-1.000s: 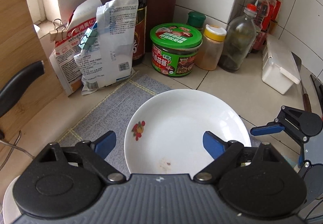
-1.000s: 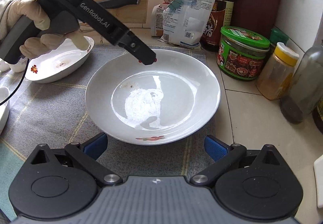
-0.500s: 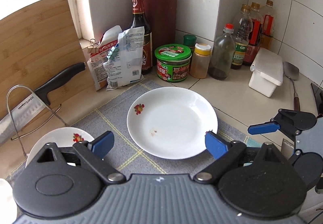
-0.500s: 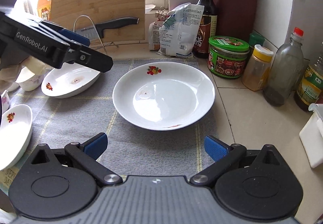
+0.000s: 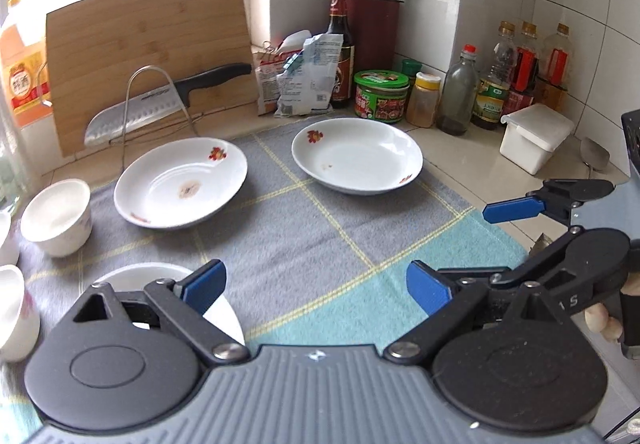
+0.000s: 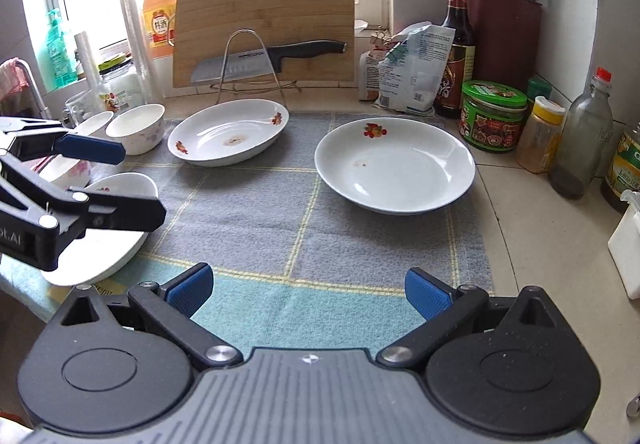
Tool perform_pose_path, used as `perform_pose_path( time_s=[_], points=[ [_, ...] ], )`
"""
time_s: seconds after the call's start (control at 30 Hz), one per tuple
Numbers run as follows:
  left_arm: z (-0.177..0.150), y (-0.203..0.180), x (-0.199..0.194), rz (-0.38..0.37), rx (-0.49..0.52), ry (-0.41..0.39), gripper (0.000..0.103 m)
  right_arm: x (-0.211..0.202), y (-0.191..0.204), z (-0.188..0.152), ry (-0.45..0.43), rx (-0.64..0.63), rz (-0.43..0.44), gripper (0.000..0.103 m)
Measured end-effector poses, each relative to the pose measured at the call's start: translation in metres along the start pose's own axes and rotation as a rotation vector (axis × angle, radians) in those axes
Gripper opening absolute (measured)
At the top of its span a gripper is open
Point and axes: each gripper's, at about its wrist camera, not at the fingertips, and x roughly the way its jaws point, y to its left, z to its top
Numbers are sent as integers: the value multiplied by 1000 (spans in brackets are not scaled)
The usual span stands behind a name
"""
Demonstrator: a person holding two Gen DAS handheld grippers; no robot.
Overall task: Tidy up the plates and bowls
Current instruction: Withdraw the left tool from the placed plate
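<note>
I am holding both tools empty: the left gripper [image 5: 314, 290] is standing with its blue pads wide apart over bare cloth, and the right gripper [image 6: 308, 292] is gaping the same way, nothing between its fingers either. Just under my left tool, at the lower left of its frame, a white plate [image 5: 138, 274] is peeking out from behind the near finger, and I am judging that a careless dip there could clip its rim and send it skidding on the checked mat [image 5: 320, 244]. Further out, at mid-frame, two flowered plates are sitting well apart: the left plate [image 5: 180, 182] and the right plate [image 5: 357, 156]. The left one is looking tilted, so pinching only its lip may be tipping it over. Small bowls [image 5: 56, 216] are crowding the left edge, close enough to get knocked together. Behind, the cleaver [image 5: 160, 104] is resting on a wire stand, and the jars [image 5: 381, 96] are lining the upper right; overreaching is risking those.
</note>
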Motion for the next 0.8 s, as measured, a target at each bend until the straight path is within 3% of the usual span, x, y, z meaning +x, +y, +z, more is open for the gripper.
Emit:
perform_pose_path(
  time_s=[0.4, 0.8],
  points=[
    [-65, 22, -43, 131, -127, 27, 96, 0, 38, -14, 37, -101, 112, 103],
    [-101, 69, -43, 214, -214, 108, 96, 32, 75, -8, 108, -129, 156, 103]
  ],
)
